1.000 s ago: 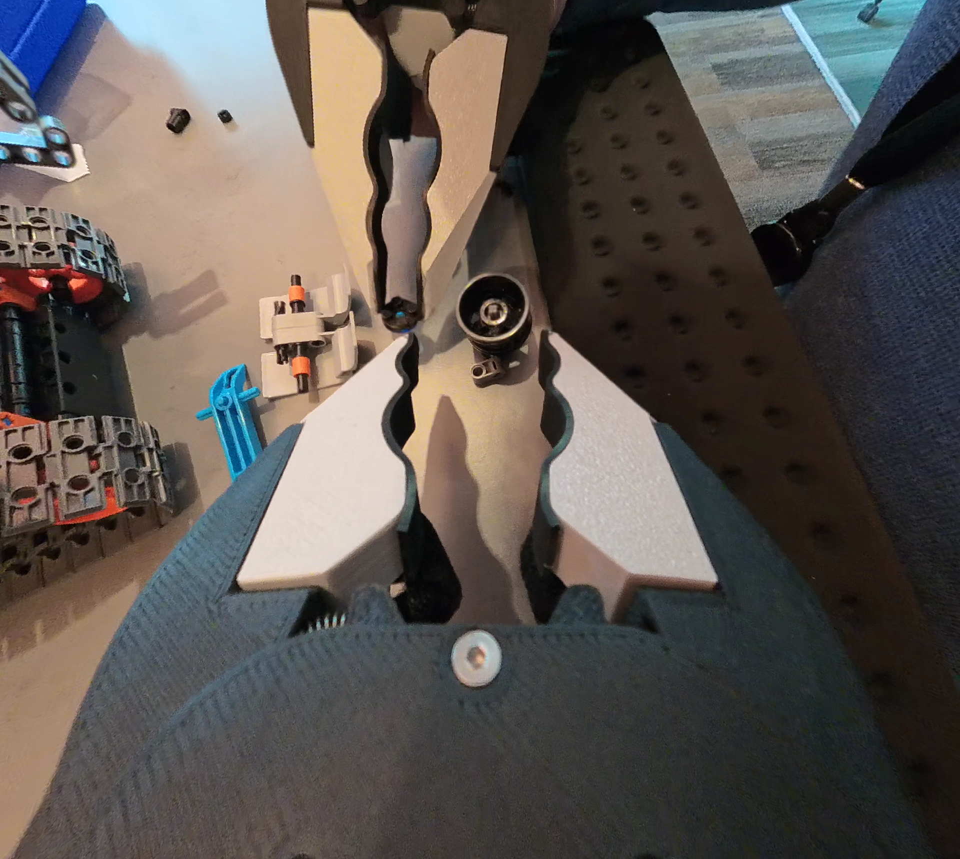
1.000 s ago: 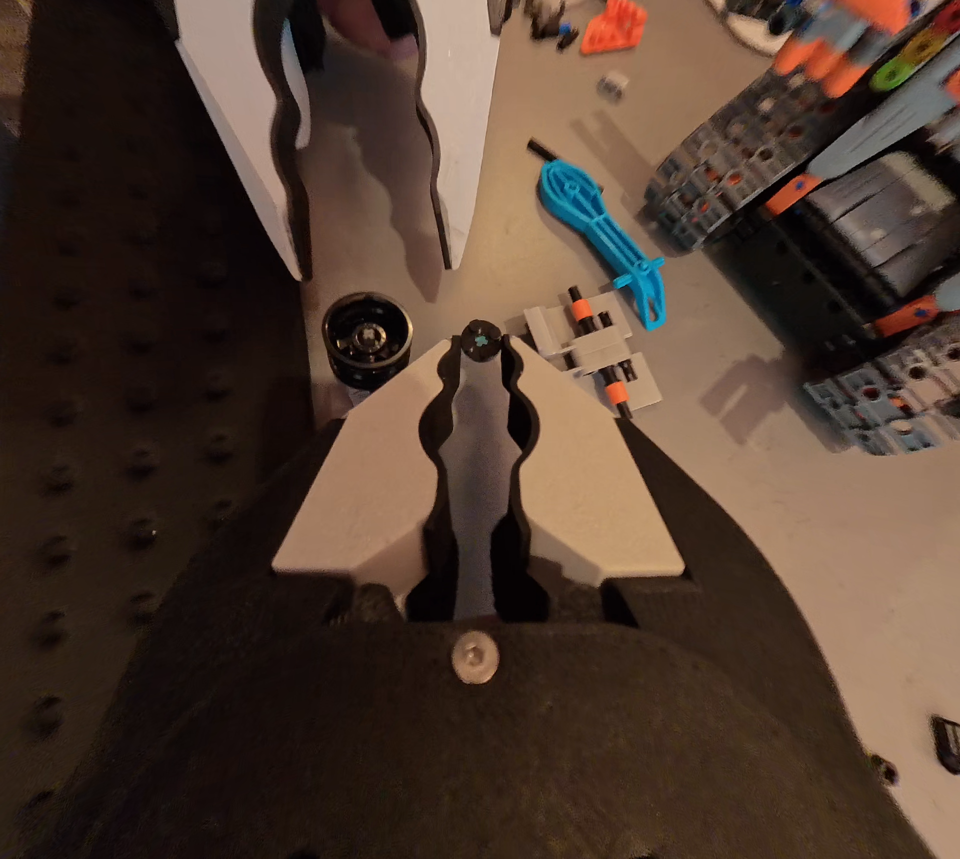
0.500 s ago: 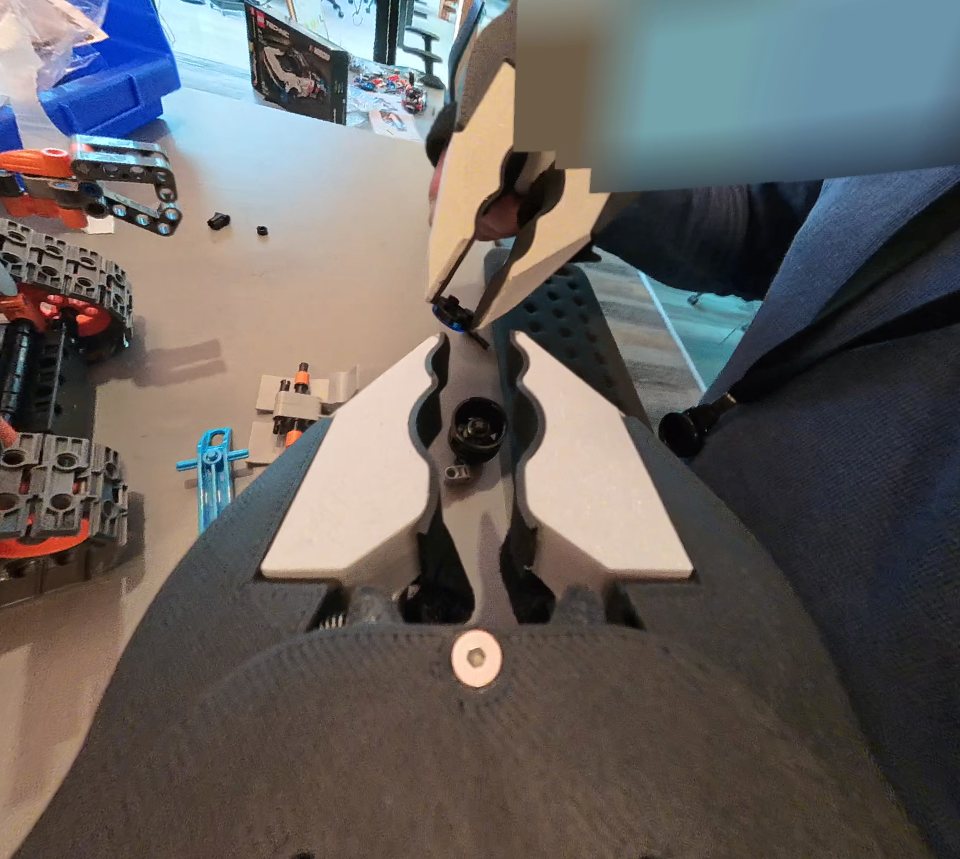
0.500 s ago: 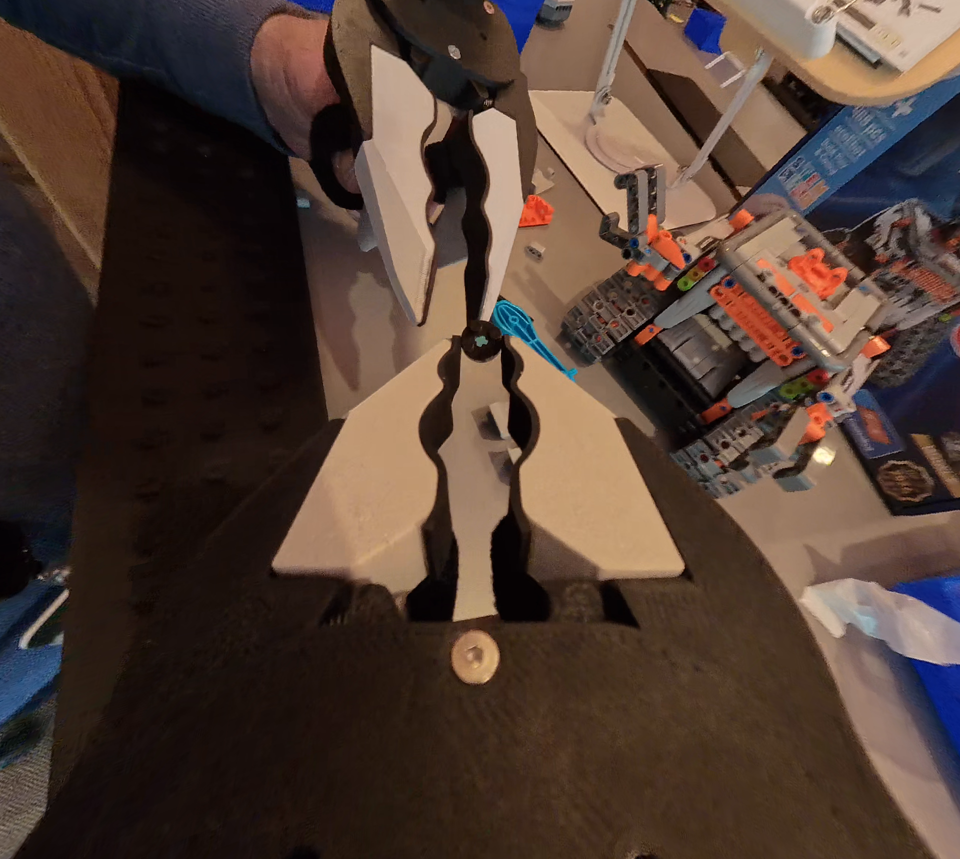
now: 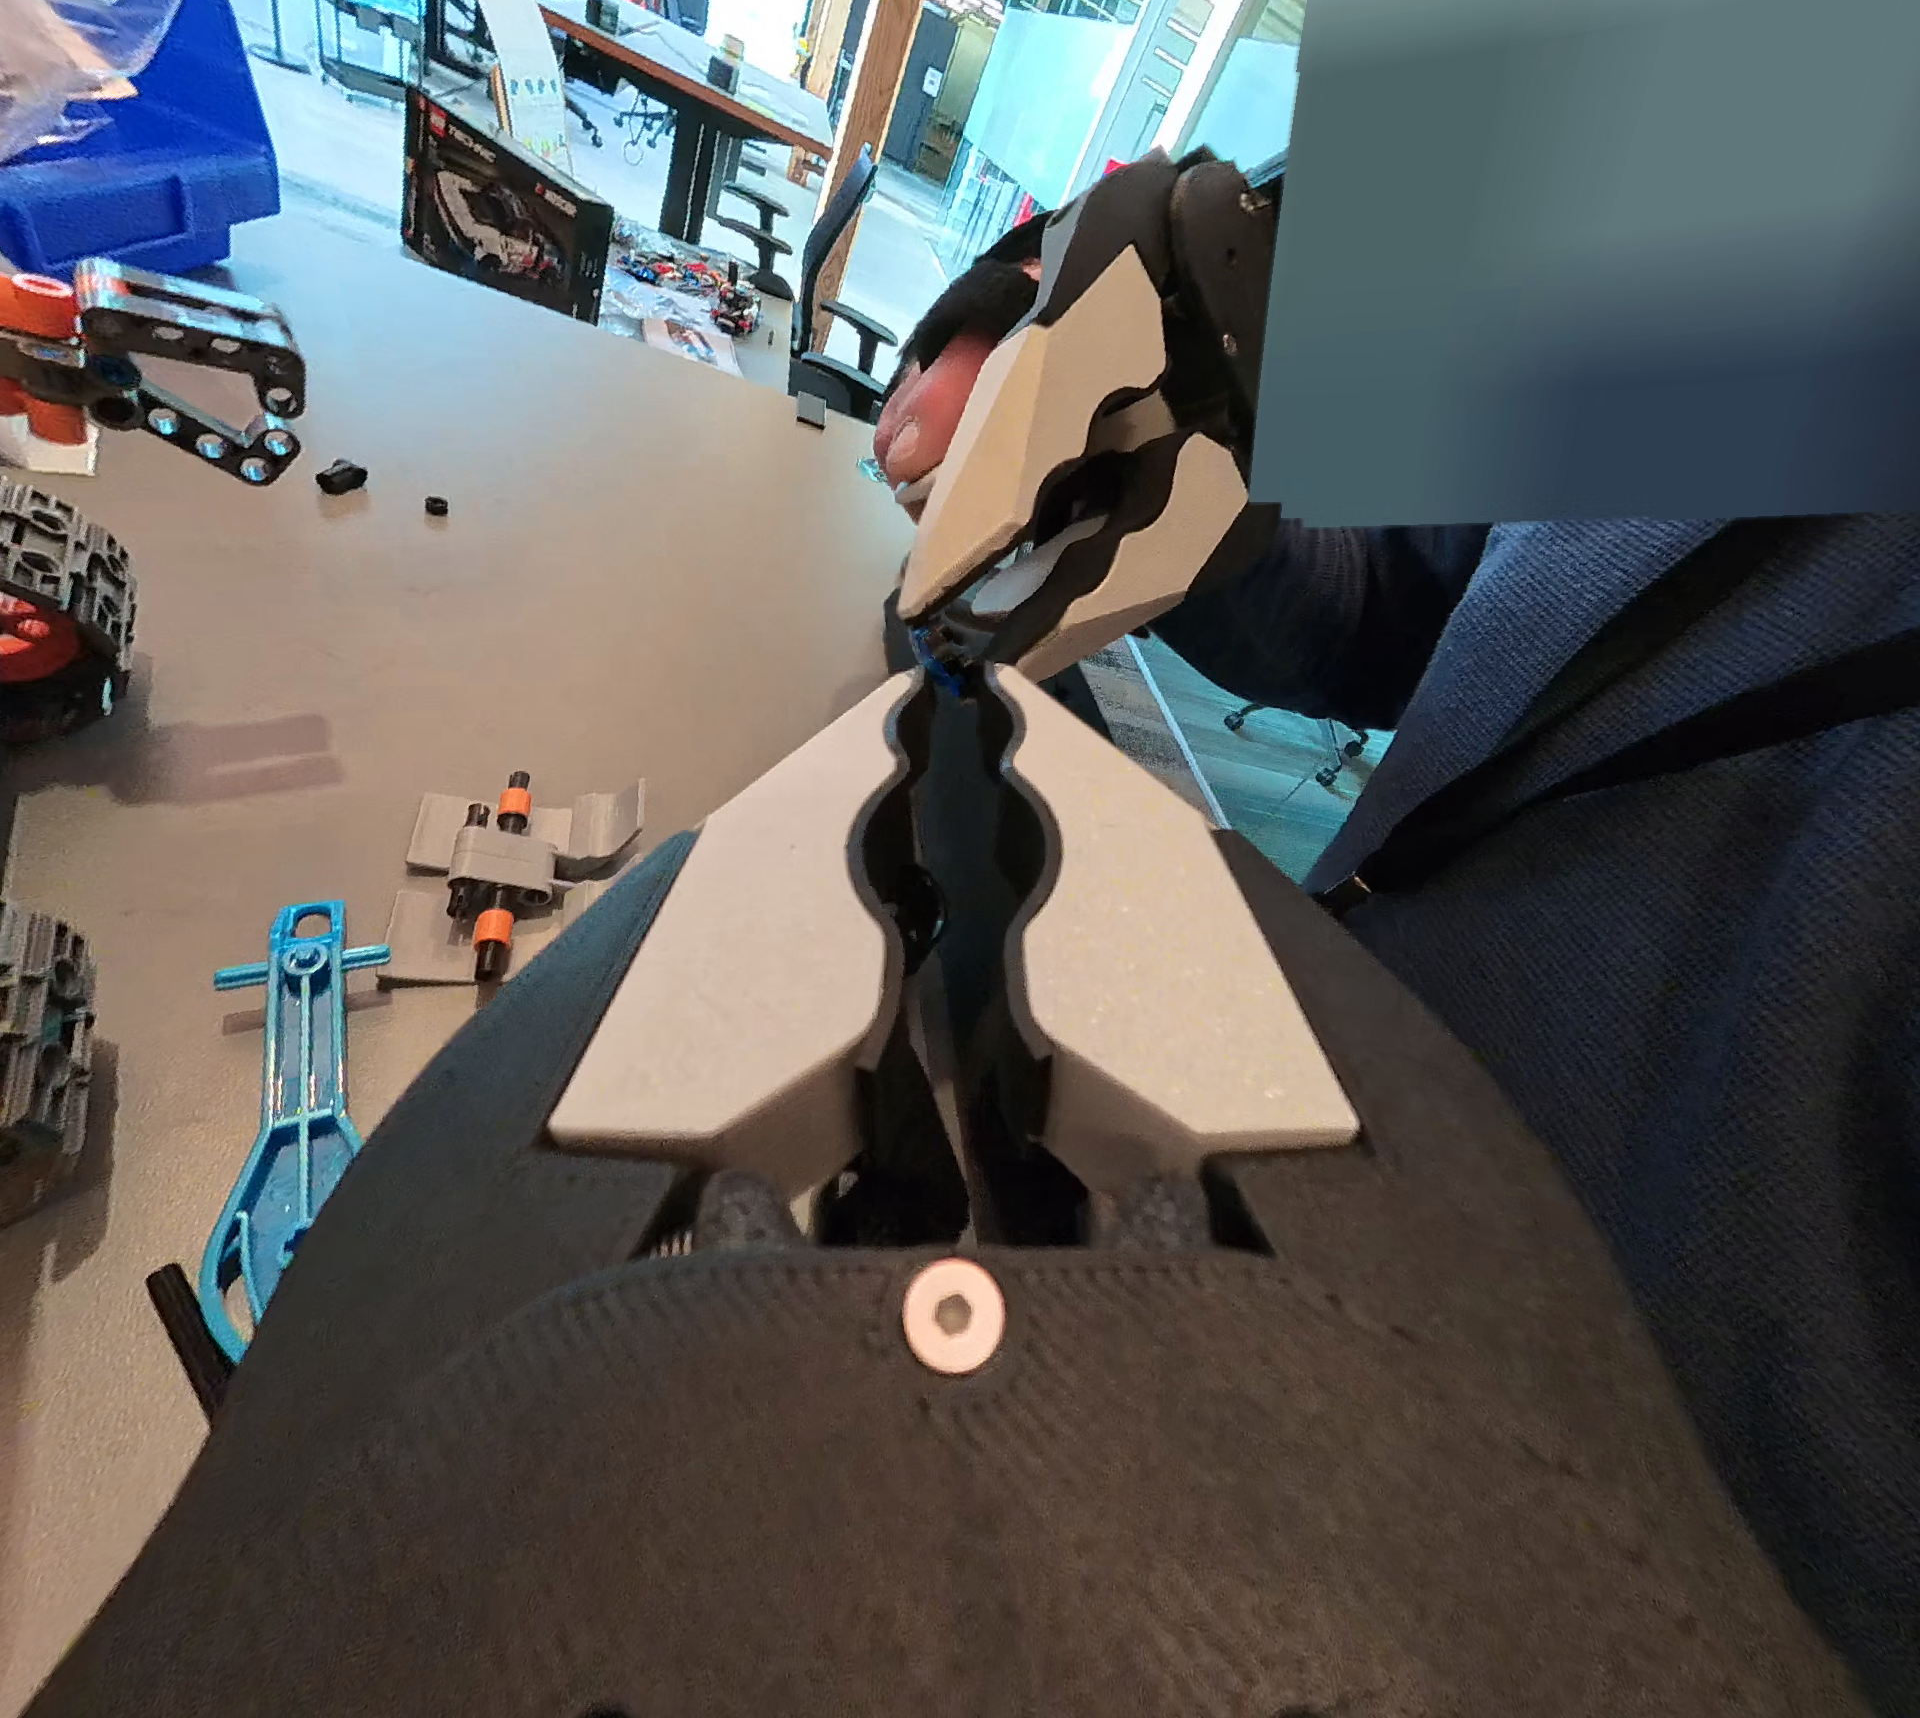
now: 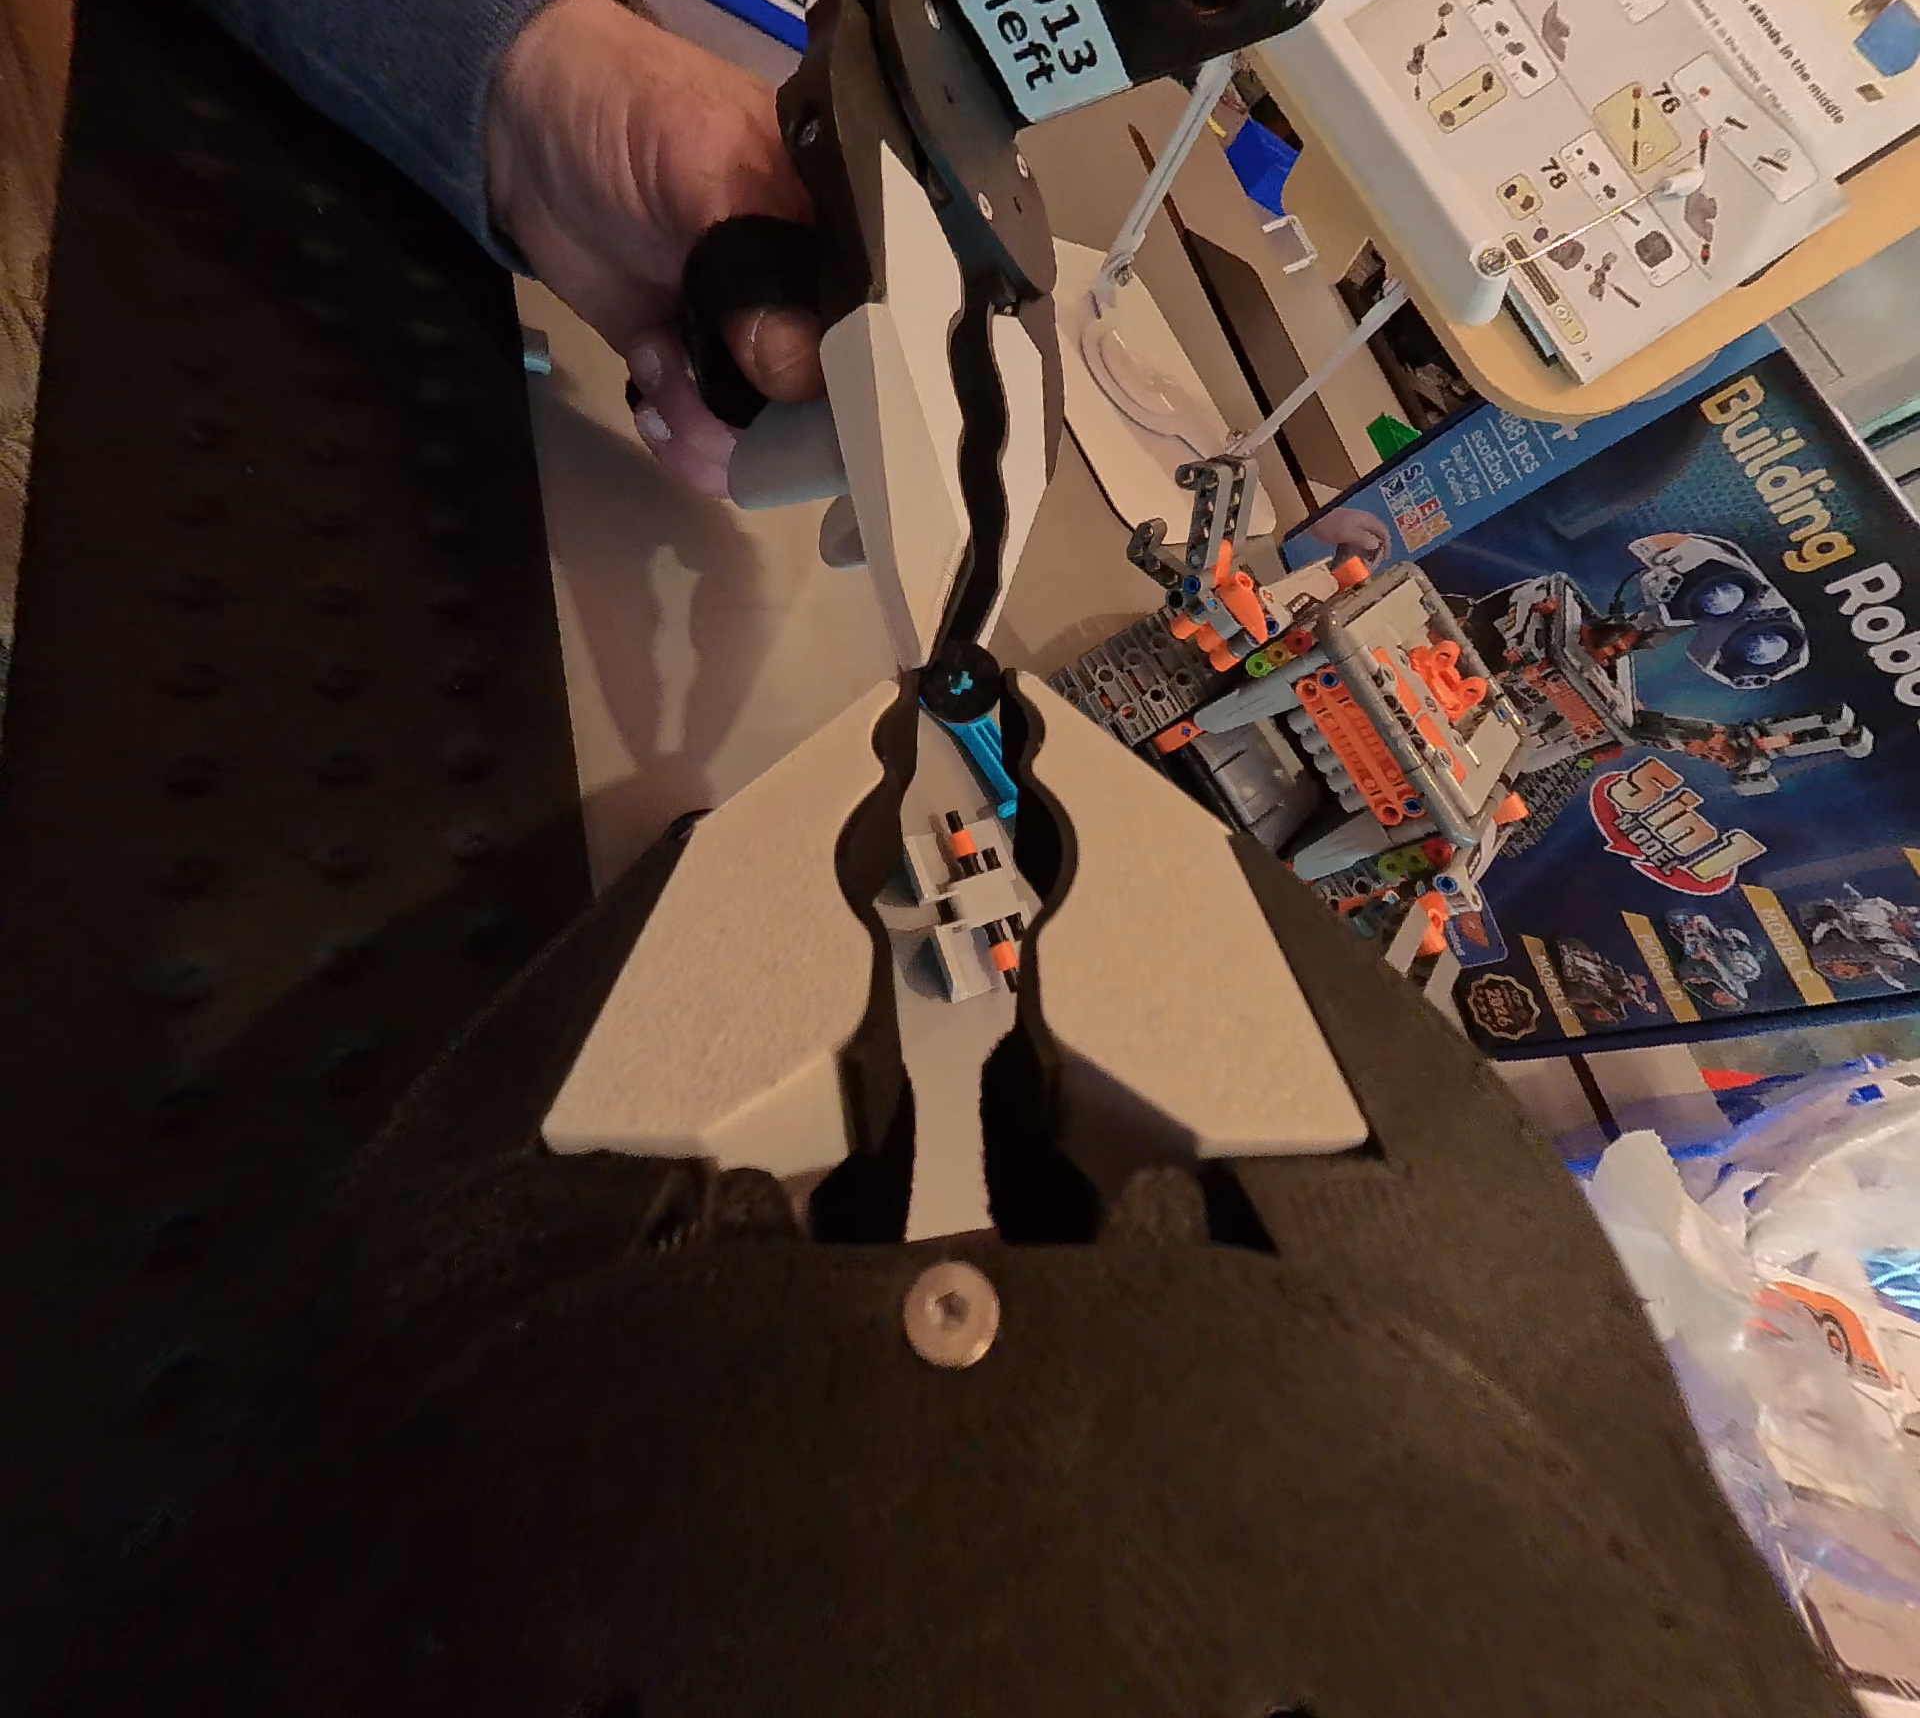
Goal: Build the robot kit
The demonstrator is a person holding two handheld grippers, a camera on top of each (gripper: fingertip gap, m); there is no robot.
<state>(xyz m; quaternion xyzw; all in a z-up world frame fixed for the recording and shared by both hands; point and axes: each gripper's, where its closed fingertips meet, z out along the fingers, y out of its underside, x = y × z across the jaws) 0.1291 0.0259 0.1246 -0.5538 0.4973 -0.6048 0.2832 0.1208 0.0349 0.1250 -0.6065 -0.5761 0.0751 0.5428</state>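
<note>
right gripper (image 6: 961, 692) – clamps small round black-blue plastic peg (image 6: 958, 683) | left gripper (image 5: 951, 681) – tips narrow, touching it

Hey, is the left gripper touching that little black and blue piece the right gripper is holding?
Cannot tell. In both wrist views the left gripper tips meet the small black and blue piece, hiding any contact or gap.

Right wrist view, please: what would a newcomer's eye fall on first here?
The two claws meet tip to tip in mid-air at the centre: the right claw pinches a small black piece, and the left claw has its tips right against it from above. Just right of them stands an orange-and-grey brick model.
</note>
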